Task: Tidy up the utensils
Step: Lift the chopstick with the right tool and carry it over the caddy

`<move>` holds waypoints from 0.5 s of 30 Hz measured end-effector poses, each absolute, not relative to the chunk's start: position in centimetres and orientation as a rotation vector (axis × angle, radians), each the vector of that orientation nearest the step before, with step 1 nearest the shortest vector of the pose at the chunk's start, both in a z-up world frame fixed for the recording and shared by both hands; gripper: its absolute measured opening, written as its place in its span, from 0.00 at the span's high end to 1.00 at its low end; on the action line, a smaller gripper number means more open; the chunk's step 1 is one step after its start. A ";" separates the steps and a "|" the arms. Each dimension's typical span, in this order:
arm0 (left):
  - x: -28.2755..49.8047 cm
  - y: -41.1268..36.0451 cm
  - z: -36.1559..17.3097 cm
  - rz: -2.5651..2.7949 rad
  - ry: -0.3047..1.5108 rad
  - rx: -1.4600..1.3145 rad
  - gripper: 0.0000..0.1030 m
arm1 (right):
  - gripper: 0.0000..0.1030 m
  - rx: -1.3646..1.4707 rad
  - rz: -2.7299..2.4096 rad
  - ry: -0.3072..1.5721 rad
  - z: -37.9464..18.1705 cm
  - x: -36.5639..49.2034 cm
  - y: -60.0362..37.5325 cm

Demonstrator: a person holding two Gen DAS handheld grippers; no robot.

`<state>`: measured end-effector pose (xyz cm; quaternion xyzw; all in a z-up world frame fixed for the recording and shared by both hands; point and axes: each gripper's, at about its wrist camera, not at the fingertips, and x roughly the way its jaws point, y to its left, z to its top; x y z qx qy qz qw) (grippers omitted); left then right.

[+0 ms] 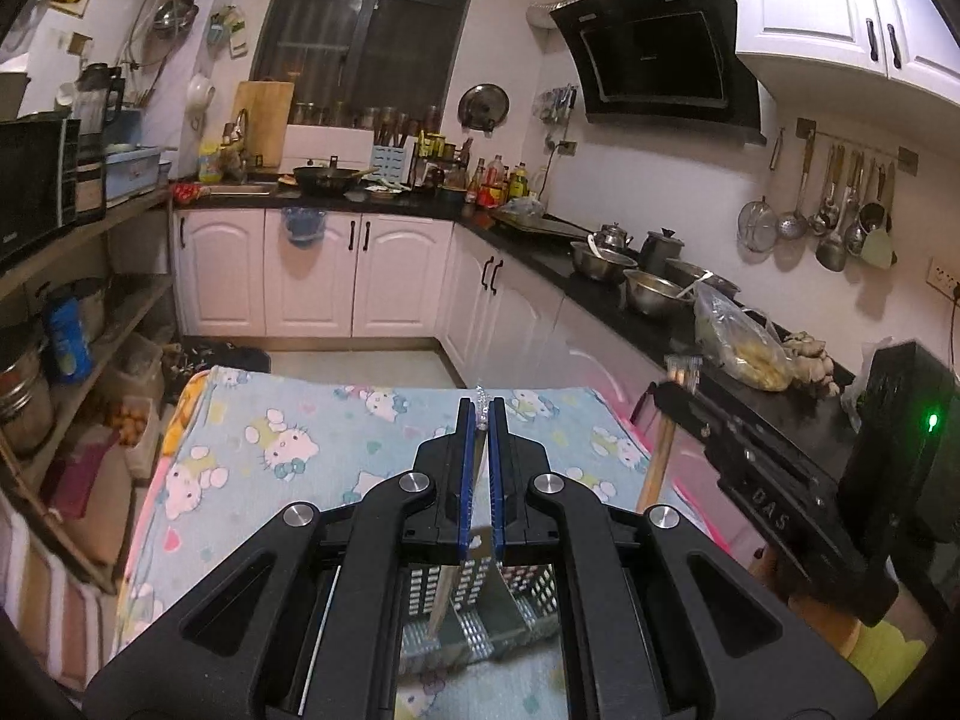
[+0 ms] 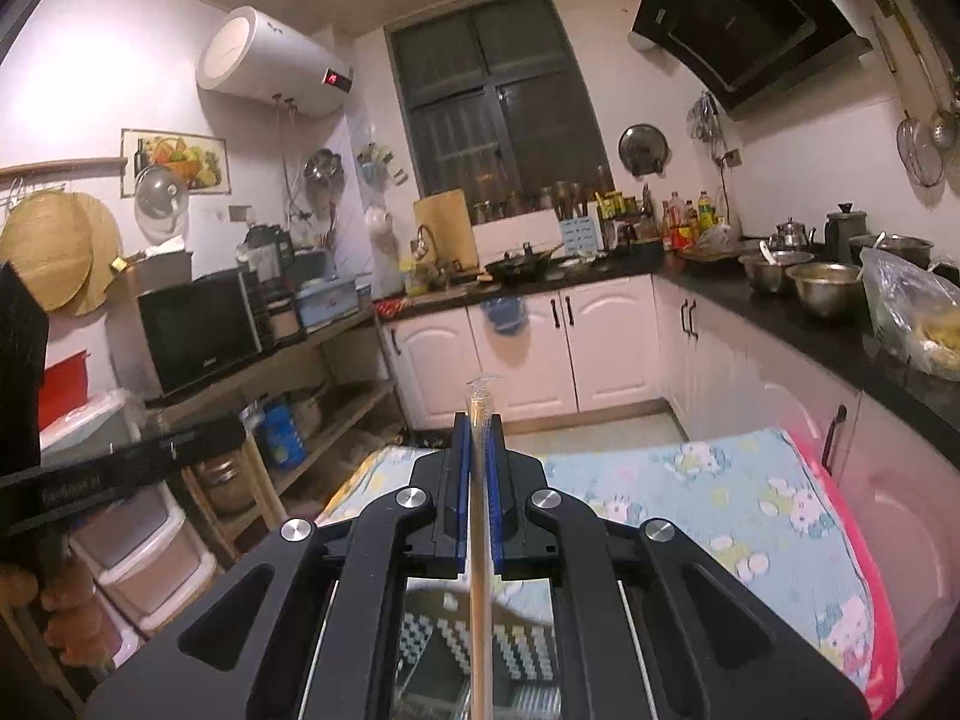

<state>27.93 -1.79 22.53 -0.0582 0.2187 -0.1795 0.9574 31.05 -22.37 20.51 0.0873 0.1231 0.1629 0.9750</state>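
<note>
My left gripper point(image 1: 480, 405) is shut on a thin wooden chopstick point(image 1: 441, 600) whose clear-wrapped top end pokes out above the blue pads. The stick hangs down toward a perforated metal utensil holder point(image 1: 531, 594) with compartments, directly under the gripper. My right gripper point(image 2: 478, 420) is shut on another long wooden chopstick point(image 2: 478, 570), also clear-wrapped at the top, above the same holder point(image 2: 522, 648). In the left wrist view the right gripper point(image 1: 672, 384) is close on the right, its stick point(image 1: 657, 462) dangling. The left gripper point(image 2: 234, 429) shows at the left of the right wrist view.
The holder stands on a table covered by a light-blue cartoon-cat cloth point(image 1: 288, 438). A black counter point(image 1: 600, 294) with steel bowls and a plastic bag runs along the right. Open shelves point(image 2: 270, 360) with a microwave and storage bins stand at the left.
</note>
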 end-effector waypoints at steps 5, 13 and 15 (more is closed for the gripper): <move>29.2 -1.8 21.0 -0.358 0.443 -0.132 0.99 | 0.95 0.182 0.299 0.223 20.1 33.6 -22.2; 30.6 -1.5 17.4 -0.339 0.490 -0.156 0.99 | 0.95 0.191 0.259 0.240 15.7 36.0 -21.4; 30.7 -1.4 16.4 -0.333 0.501 -0.158 0.99 | 0.95 0.190 0.253 0.233 14.7 36.0 -21.3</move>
